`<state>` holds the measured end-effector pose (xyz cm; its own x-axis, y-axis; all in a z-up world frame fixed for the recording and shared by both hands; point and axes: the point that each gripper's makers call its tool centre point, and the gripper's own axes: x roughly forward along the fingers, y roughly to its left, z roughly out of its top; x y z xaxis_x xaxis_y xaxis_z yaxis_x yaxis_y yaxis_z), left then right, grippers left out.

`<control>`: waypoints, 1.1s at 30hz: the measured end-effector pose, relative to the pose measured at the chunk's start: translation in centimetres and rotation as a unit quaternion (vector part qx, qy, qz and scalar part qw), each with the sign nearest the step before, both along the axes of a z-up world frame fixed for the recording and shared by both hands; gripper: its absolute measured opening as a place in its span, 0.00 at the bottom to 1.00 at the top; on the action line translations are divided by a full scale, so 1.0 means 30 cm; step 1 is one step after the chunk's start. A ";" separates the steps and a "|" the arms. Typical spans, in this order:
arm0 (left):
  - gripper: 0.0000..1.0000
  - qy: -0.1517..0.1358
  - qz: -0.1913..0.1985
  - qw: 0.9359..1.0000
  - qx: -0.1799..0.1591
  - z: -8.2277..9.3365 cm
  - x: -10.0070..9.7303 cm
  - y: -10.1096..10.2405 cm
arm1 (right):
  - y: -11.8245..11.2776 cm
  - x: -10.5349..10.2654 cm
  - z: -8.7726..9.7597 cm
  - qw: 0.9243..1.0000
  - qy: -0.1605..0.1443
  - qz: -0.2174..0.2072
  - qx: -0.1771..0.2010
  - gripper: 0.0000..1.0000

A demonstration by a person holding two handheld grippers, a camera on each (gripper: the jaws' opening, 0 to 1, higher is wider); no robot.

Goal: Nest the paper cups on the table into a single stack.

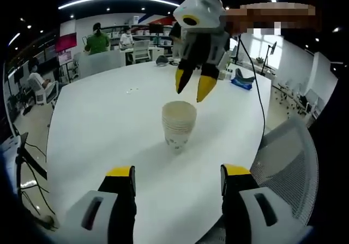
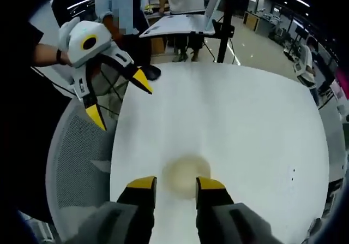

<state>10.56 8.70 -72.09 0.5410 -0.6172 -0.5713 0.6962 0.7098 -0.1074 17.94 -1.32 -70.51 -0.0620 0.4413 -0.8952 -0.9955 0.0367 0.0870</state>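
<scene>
A stack of nested paper cups (image 1: 178,125) stands upright near the middle of the white table (image 1: 109,129). My right gripper (image 1: 192,85) hangs just above the stack's rim, its yellow-tipped jaws apart with nothing between them. In the right gripper view the stack (image 2: 185,174) is a blurred pale disc straight below my right gripper (image 2: 176,184). My left gripper (image 1: 178,173) stands open, well back from the stack on the near side. Seen in the right gripper view, the left gripper (image 2: 120,98) is held off the table's edge by a hand, open and empty.
A grey mesh office chair (image 1: 289,167) stands at the table's edge beside me. A blue object (image 1: 240,83) and a black cable (image 1: 256,91) lie at the far side of the table. People (image 1: 98,39) and desks are in the room behind.
</scene>
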 end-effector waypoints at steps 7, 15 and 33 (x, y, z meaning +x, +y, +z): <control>0.62 0.000 -0.008 1.000 0.001 -0.004 0.032 -0.006 | -0.029 0.008 0.035 0.998 -0.015 -0.043 0.053 0.36; 0.62 0.002 -0.019 1.000 0.005 -0.017 0.070 -0.045 | -0.086 0.015 0.032 0.993 -0.050 -0.071 0.077 0.47; 0.60 0.000 -0.094 0.995 0.045 -0.103 0.231 -0.218 | -0.116 0.029 -0.179 0.988 -0.078 -0.101 0.086 0.57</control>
<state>17.50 2.17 -75.18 0.4206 -0.6542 -0.6286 0.8173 0.5740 -0.0506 18.81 -4.80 -75.90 0.1756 0.5767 -0.7978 -0.9713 0.2336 -0.0449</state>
